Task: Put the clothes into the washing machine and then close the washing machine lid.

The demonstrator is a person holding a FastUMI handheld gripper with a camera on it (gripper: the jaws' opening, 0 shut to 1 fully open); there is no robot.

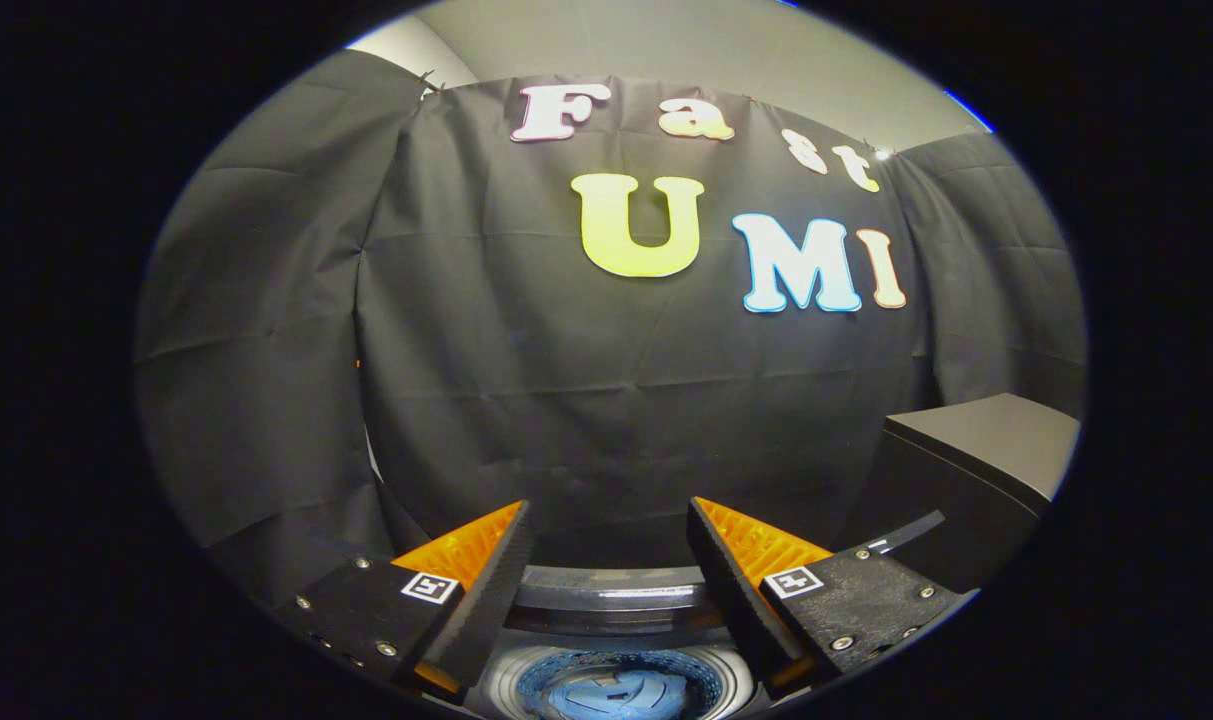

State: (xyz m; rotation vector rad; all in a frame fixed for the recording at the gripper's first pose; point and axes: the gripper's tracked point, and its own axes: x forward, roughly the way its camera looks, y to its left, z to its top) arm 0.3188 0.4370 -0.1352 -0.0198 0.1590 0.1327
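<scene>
- Tool point(611, 520) wide open, holding nothing.
- Washer point(611, 600) below the fingers at 6 o'clock; blue clothes point(616, 692) lie in its drum.
- Black cloth wall point(586, 400) behind; dark box point(976, 470) at 4 o'clock.

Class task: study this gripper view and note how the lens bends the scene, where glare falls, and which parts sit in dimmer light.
Gripper view: the fisheye lens bows the cloth wall and its folds outward; a bright streak of glare lies on the washing machine rim between the open claw fingers; the drum with blue clothes is lit, the dark box dimmer.
</scene>
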